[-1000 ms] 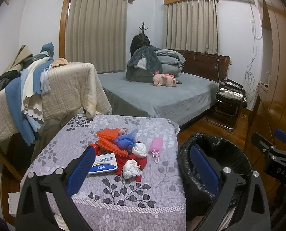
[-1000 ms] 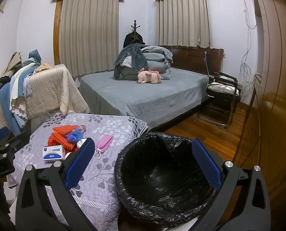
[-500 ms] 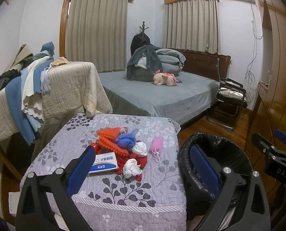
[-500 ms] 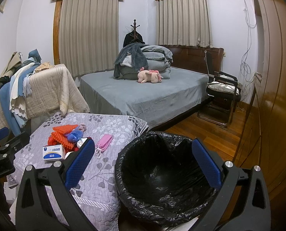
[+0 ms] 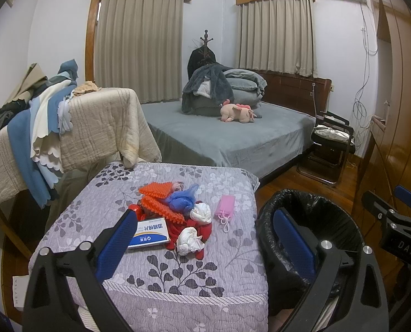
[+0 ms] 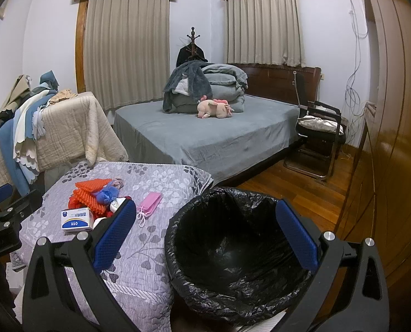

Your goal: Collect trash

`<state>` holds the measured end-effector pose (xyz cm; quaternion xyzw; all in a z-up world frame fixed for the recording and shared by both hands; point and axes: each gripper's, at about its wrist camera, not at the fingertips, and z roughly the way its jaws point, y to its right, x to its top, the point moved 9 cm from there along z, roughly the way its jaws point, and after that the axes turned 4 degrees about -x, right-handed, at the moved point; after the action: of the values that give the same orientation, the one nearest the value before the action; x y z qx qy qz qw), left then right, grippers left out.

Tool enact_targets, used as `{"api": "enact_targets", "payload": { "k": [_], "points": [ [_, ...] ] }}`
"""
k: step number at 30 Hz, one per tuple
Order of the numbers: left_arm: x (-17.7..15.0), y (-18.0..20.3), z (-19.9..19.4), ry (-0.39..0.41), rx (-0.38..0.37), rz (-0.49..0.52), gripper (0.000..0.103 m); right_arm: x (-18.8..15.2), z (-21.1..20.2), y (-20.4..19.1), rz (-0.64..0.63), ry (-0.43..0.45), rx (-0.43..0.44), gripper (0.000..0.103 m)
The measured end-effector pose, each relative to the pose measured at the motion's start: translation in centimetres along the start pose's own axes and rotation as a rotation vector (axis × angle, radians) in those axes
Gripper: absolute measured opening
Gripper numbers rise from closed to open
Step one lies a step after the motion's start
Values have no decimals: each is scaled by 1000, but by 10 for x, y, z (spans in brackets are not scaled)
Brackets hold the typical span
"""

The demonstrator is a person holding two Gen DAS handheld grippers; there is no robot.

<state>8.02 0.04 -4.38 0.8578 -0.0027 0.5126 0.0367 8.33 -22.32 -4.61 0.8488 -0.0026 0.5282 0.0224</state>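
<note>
A heap of trash lies on the floral quilted table (image 5: pixel 194 274): orange bumpy pieces (image 5: pixel 155 191), a blue plastic bag (image 5: pixel 182 199), white crumpled tissues (image 5: pixel 190 239), a red item (image 5: pixel 202 228), a white and blue box (image 5: pixel 150 232) and a pink mask (image 5: pixel 226 206). A bin with a black liner (image 6: pixel 233 251) stands right of the table. My left gripper (image 5: pixel 205 240) is open and empty, above the table's near edge. My right gripper (image 6: pixel 205 238) is open and empty, over the bin's near side.
A grey bed (image 6: pixel 205 135) with folded bedding and a pink plush toy (image 6: pixel 215 108) stands behind. A rack draped with blankets (image 5: pixel 67 127) is at the left. A black chair (image 6: pixel 318 138) and a wooden wardrobe (image 6: pixel 393 138) are at the right.
</note>
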Motion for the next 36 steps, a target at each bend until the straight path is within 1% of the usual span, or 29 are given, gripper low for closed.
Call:
{"api": "enact_targets", "payload": {
  "k": [10,11,18,22,23,25,26,30,32,36],
  "points": [
    [-4,-1,-7,1,-2,-2,97,0,0,0,1,-2,1,98],
    [0,0,0,-1,1,1,97,0,0,0,1,-1,0,98],
    [0,0,0,-4,1,-1,97,-2,2,-2,1,-3,1,98],
    [-2,-6,-3,-5,2,-3,97,0,2,-2,3,-5,3,98],
    [-2,-7,-3,-6,2,-3,97,-8,1,-2,3,-6,5,98],
    [-6,-9,-4,-7,3,-5,97,-9,1,-3,1,-6,8,98],
    [-7,-10,-5,-9,4,-6,97,-4,4,-5,0,-6,10,98],
    [-12,-17,-6,-12,9,-10,97,-7,9,-20,-7,-8,23,98],
    [-12,-19,4,-17,17,-12,97,-8,17,-25,-12,-11,30,98],
    [-17,-38,13,-19,58,-25,97,-9,26,-41,-25,-11,61,98]
  ]
}}
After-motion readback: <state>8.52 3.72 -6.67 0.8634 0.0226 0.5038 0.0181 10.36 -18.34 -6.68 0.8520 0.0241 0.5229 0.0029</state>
